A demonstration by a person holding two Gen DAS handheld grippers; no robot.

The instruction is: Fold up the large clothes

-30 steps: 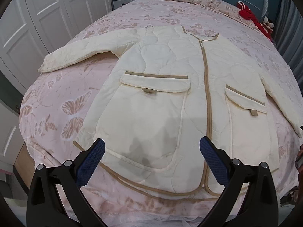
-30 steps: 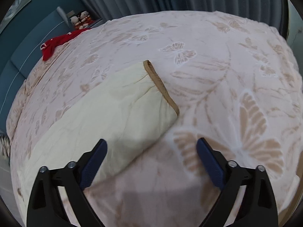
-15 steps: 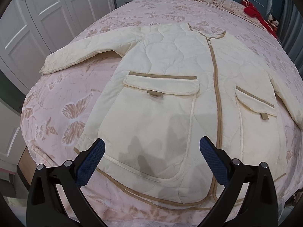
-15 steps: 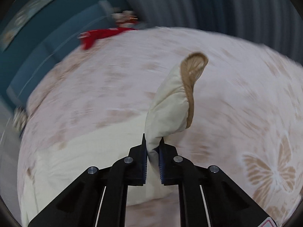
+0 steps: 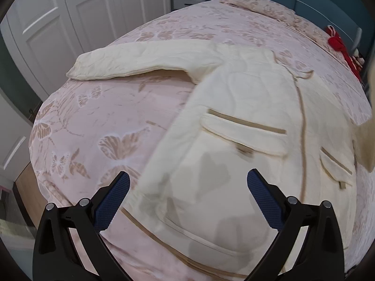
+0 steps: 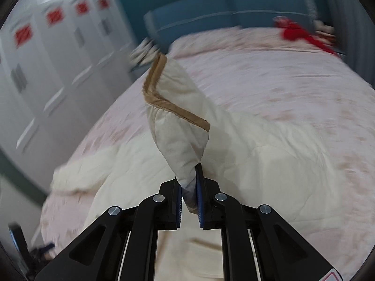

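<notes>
Currently the cream quilted jacket (image 5: 234,121) lies spread on the pink bedspread (image 5: 105,117), ahead of and below both grippers. Its tan-trimmed sleeve cuff (image 6: 178,126) is clamped in the right gripper (image 6: 189,196), whose jaws are easing apart slightly. Left gripper (image 5: 187,187): jaws wide, holding nothing, above the hem.

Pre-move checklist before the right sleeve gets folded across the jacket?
1. Right gripper pinching the sleeve: ok, though the jaws are opening slightly.
2. Cuff lifted clear of the bed: ok.
3. Left gripper open and holding nothing: ok.
4. Jacket lying flat, zip side up: ok.
5. Other sleeve spread out to the side: ok.
6. Landing spot on the jacket body clear: cannot tell, blurred.
</notes>
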